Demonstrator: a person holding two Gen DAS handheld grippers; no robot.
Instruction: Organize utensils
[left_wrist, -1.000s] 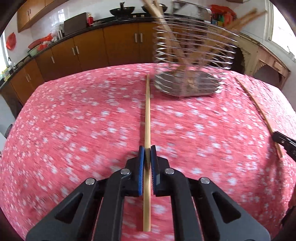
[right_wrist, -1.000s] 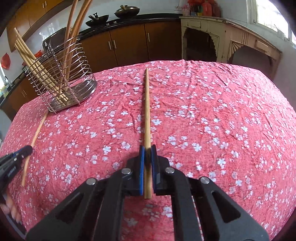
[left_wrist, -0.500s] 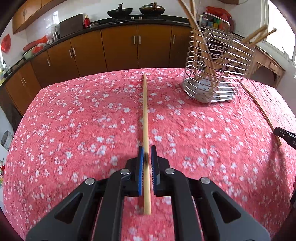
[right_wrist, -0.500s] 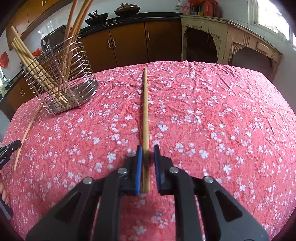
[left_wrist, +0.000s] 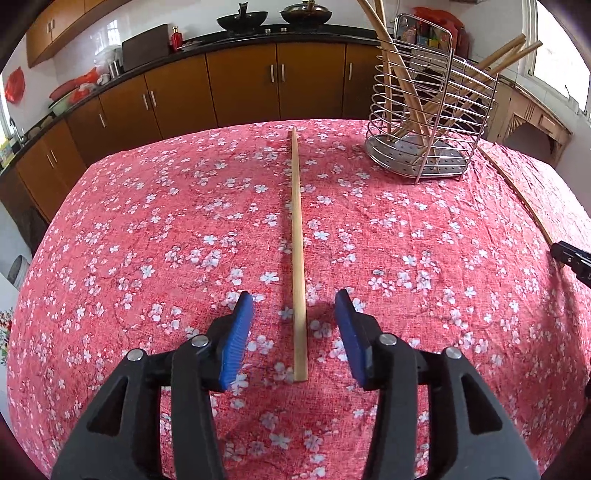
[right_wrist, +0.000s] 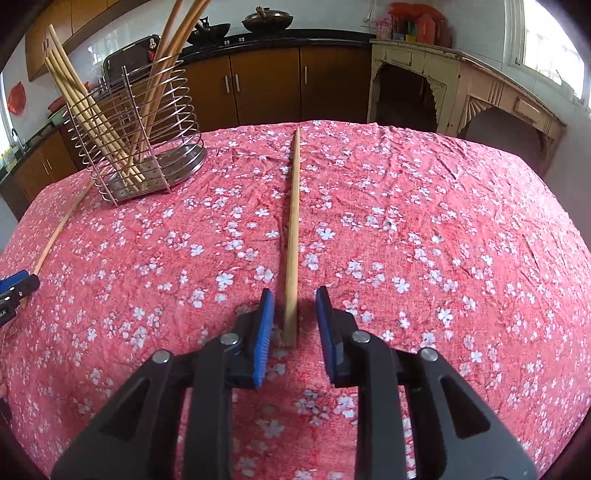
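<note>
cloth (left_wrist: 147, 229): red with small white blossoms
chopstick (left_wrist: 297, 258) between the left tongs (left_wrist: 294, 328): pale tan wood
tongs pads (left_wrist: 236, 339): blue, on black arms
rack (left_wrist: 424, 122) ahead and to the right: shiny silver wire
cabinets (left_wrist: 240, 85) beyond: brown, with silver handles
right tongs (right_wrist: 294, 325): black, with blue pads

left gripper (left_wrist: 294, 306): black frame, silver screws | right gripper (right_wrist: 294, 301): same | fingers (left_wrist: 236, 338): blue ribbed pads
</note>
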